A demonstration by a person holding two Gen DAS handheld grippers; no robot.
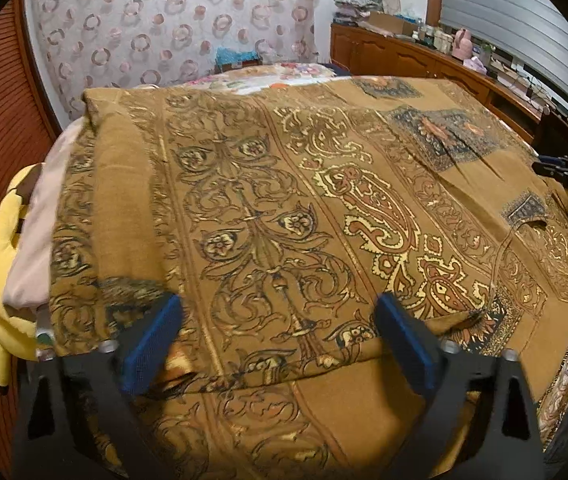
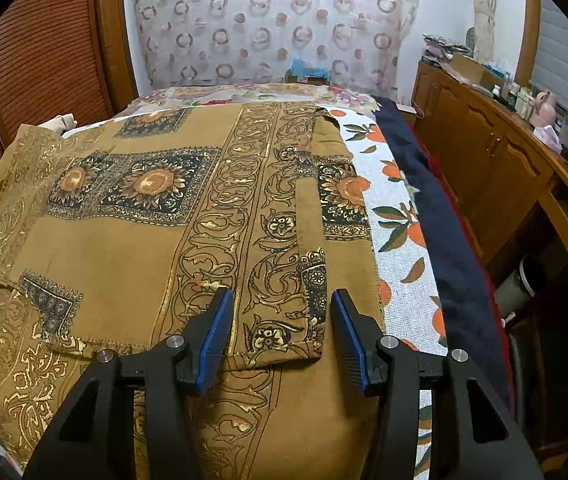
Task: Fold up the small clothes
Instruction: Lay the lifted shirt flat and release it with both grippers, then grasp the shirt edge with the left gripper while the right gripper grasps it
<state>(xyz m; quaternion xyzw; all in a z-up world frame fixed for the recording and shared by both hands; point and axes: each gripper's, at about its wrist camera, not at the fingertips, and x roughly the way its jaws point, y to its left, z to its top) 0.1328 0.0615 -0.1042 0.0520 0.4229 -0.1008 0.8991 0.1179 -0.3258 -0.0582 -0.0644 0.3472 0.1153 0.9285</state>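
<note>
Here, your mustard-brown paisley-printed garment (image 2: 123, 240) lies spread flat on the bed's white orange-fruit-print sheet (image 2: 400, 216). Both the left tool (image 1: 279, 320) and the right tool (image 2: 281, 320) hover spread wide, holding nothing. A circle-patterned curtain (image 2: 267, 20) hangs behind; wooden cabinets (image 2: 484, 168) line the right.

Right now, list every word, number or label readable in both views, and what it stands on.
"045": pale digits on the black body of the right hand-held gripper, at the left wrist view's right edge; faint, uncertain.
Labels on the small bottles and jars on the brown wooden sideboard: too small to read.
The brown paisley-print garment: pattern only, no text.
</note>
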